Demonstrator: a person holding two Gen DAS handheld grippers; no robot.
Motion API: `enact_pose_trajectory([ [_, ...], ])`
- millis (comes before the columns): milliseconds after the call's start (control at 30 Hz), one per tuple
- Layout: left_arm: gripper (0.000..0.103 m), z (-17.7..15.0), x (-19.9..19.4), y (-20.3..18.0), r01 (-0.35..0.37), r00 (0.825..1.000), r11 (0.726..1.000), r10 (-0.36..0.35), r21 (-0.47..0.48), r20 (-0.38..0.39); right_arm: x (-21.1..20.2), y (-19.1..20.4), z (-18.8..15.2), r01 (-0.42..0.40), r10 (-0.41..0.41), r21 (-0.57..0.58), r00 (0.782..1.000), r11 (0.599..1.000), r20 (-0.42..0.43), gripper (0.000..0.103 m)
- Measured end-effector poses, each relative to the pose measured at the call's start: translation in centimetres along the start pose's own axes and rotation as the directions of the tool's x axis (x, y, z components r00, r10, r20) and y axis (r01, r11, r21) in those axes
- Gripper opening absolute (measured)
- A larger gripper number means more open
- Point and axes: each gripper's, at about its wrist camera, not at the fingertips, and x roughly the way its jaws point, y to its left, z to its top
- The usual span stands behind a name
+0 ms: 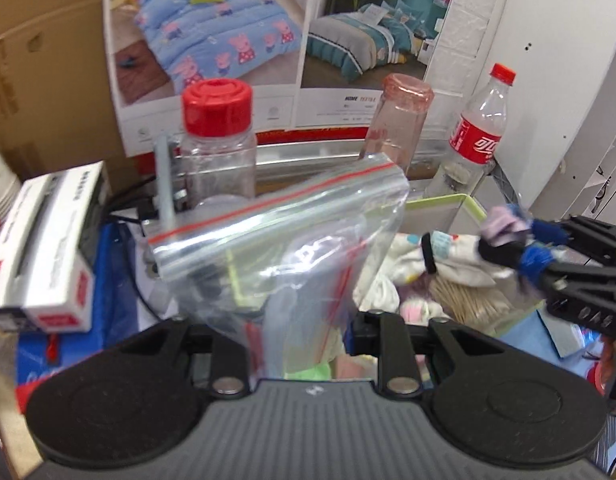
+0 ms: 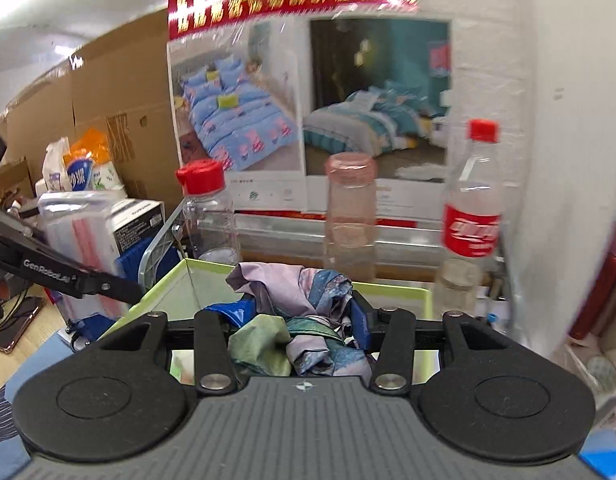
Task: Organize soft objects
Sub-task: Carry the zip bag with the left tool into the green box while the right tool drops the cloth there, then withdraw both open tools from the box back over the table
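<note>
Cloth sits bunched between your right gripper's clenched jaws, above the green box. Left gripper pinches the zip bag upright. Spread the bag's mouth before you feed cloth in; film looks slippery.

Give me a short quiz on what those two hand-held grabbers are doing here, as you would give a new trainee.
1. True or false: the left gripper holds a clear zip bag.
2. What does the right gripper grip: A) the cola bottle, B) a bunched cloth, C) the red-lidded jar?
3. Fill in: the cloth hangs above the ____ box.

Key: 1 true; 2 B; 3 green.
</note>
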Motion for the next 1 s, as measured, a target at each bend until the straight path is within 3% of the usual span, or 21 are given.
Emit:
enact_pose_trajectory([
  [67,0.032,0.3,1.7,0.0,-0.013,1.0,1.0,0.013,0.013,-0.02,2.3,0.0,0.1,-0.028,0.028,-0.007,0.999,1.0,-0.036,0.035],
  [100,0.056,0.2,2.4,0.1,-0.023,0.999,1.0,0.023,0.013,-0.027,3.6,0.0,0.0,-0.049,0.049,0.0,0.997,0.999,-0.062,0.037],
  [133,0.07,0.2,3.0,0.2,-0.039,0.999,0.999,0.039,0.009,-0.022,4.7,0.0,-0.2,-0.066,0.067,0.013,0.994,0.998,-0.089,0.038],
  [167,0.072,0.2,3.2,0.3,-0.049,0.999,0.999,0.049,0.01,-0.002,5.5,0.1,-0.5,-0.065,0.068,0.028,0.992,0.997,-0.108,0.038],
  [233,0.072,0.1,3.4,0.4,-0.055,0.998,0.998,0.055,0.019,0.016,6.3,0.4,-0.8,-0.025,0.027,0.022,0.993,0.999,-0.114,0.042],
  [400,0.072,0.1,3.0,0.5,-0.06,0.998,0.998,0.06,0.02,0.02,4.8,-0.1,-0.2,-0.001,0.0,0.061,1.0,0.998,0.029,0.047],
  [667,0.072,-1.6,0.7,-0.5,-0.077,0.997,0.997,0.076,0.028,0.026,2.8,0.0,0.3,0.018,-0.019,0.038,1.0,0.999,0.014,0.052],
  [1000,0.072,-6.3,-7.1,-2.8,-0.087,0.991,0.996,0.083,0.037,0.107,-4.4,0.2,-2.4,0.075,-0.077,0.104,0.997,0.992,0.021,0.057],
])
